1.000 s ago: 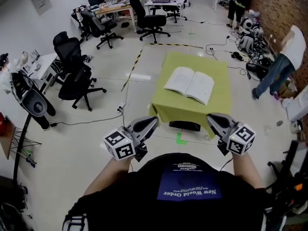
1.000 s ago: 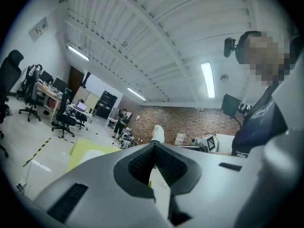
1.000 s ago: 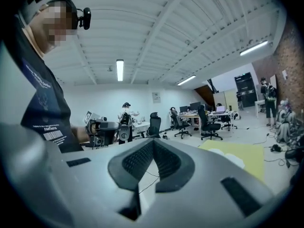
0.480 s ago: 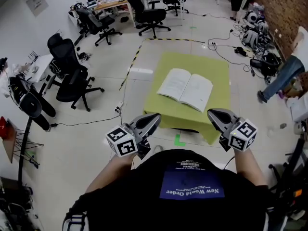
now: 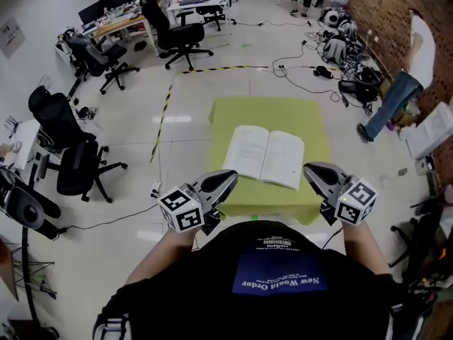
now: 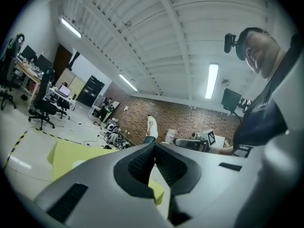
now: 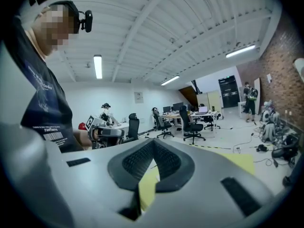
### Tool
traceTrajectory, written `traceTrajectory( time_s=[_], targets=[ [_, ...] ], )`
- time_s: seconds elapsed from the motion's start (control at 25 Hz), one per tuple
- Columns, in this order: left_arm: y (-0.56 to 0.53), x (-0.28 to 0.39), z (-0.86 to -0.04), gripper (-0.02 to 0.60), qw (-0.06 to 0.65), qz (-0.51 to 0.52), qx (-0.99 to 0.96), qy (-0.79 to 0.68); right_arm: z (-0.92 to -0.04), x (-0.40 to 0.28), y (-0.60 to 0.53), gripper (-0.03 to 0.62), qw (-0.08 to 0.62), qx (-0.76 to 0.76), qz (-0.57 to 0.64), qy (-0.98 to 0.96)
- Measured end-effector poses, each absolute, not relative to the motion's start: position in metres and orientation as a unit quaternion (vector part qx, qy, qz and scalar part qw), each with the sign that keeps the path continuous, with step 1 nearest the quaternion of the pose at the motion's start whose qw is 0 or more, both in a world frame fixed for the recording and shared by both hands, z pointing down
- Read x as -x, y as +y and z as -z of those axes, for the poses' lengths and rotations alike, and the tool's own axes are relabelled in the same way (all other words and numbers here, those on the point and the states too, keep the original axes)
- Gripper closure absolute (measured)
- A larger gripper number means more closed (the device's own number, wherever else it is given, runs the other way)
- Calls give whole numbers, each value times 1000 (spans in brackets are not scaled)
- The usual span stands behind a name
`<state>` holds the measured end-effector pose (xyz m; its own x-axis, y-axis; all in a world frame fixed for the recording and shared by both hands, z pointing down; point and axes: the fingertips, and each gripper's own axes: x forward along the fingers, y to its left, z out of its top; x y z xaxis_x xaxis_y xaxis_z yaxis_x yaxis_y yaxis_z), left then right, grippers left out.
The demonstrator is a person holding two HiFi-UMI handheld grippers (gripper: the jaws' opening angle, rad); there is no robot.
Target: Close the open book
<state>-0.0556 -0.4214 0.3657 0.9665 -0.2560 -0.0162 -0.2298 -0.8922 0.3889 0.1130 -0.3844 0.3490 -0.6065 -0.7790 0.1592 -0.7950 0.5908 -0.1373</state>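
Note:
An open book lies flat, pages up, on a low table under a yellow-green cloth. My left gripper is held level at the table's near left corner, its jaws shut and empty, short of the book. My right gripper is over the near right edge, also shut with nothing in it. In the left gripper view the jaws meet at the tip, with the cloth beyond. In the right gripper view the jaws touch too, above the cloth.
Black office chairs stand to the left of the table. Desks with screens line the back. A person stands at the right by the brick wall, near bags and cables. Yellow-black tape runs across the floor.
The person has walked up to the table, so the book and cloth now lie right at both grippers' tips. Both grippers stayed shut, side by side.

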Motion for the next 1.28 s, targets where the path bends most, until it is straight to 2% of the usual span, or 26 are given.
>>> traceTrajectory(
  time_s=[0.32,0.64,1.04,1.08,1.16,1.28],
  targets=[
    [-480,49,-415,574,253,11,-963,-91,-373,-98,-435,609,55,-447,-133,-883],
    [-494,12,-454,574,314,-12,-940,-137,-384,-129,-474,609,68,-394,-125,-908],
    [-495,-20,-589,572,564,20,-795,-221,-439,-167,-495,600,60,-346,-158,-923],
    [-497,-20,-605,557,586,22,-777,-230,-447,-169,-497,600,58,-346,-164,-922],
    [-506,-19,-633,472,623,30,-740,-252,-461,-170,-500,600,54,-343,-174,-921],
    [-522,-18,-665,394,664,45,-691,-281,-480,-167,-501,600,50,-338,-189,-921]
  ],
)
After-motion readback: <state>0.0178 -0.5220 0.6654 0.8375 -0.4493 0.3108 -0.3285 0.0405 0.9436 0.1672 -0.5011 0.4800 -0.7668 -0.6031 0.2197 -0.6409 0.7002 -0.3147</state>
